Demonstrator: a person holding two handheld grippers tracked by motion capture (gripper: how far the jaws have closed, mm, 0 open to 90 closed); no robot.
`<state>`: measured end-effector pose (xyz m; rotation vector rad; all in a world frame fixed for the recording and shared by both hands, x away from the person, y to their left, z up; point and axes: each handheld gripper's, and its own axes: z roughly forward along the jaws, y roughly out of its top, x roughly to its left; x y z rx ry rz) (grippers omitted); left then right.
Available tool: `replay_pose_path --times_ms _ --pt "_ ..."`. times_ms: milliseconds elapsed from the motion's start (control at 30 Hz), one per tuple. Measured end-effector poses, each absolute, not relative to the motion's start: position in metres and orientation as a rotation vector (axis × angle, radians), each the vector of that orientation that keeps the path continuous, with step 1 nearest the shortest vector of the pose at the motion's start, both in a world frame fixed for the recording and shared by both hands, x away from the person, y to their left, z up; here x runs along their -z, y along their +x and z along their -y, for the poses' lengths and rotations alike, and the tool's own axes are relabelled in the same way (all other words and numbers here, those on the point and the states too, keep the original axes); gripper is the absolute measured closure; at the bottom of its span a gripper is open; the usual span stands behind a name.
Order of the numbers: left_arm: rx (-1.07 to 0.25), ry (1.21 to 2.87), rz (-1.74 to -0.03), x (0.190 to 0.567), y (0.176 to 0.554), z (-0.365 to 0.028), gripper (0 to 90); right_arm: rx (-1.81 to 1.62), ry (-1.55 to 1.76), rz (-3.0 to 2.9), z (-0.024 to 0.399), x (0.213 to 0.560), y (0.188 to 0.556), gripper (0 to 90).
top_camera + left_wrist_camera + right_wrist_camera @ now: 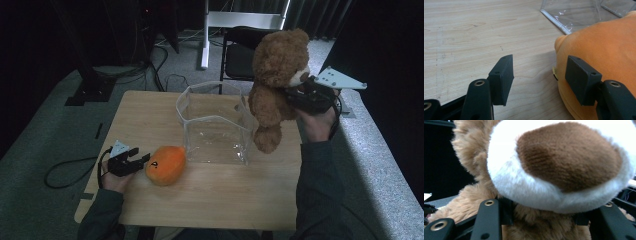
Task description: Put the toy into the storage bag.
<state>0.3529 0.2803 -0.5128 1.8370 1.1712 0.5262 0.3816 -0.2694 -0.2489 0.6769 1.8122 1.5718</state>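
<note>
Table [215,195]: pale wood, dark curtained room | left gripper [141,161] open beside orange plush [166,164] | right gripper [294,98] clamping teddy bear [275,75] above clear bag [215,122]

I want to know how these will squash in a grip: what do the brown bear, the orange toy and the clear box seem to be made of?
Brown bear: shaggy plush, with a short-pile muzzle. Orange toy: smooth, velvety plush; fine matte nap. Clear box: thin transparent plastic, probably flexible; glossy glints and creased, folded edges.
</note>
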Motion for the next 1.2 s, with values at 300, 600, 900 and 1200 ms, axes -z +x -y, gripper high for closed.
replay_pose_path --times_ms 300,600,900,1200 --pt "-0.527 1.834 -1.171 0.512 0.352 -0.281 39.8 -1.561 0.662 -1.834 0.26 0.246 0.388 47.3" --pt "-0.519 1.833 -1.169 0.512 0.352 -0.282 39.5 -1.565 0.641 -1.836 0.254 0.24 0.391 47.3" --pt "-0.516 1.831 -1.171 0.513 0.352 -0.282 39.3 -1.574 0.63 -1.843 0.249 0.238 0.398 47.2" --pt "-0.515 1.83 -1.171 0.513 0.352 -0.282 39.2 -1.575 0.616 -1.854 0.242 0.234 0.402 47.3"
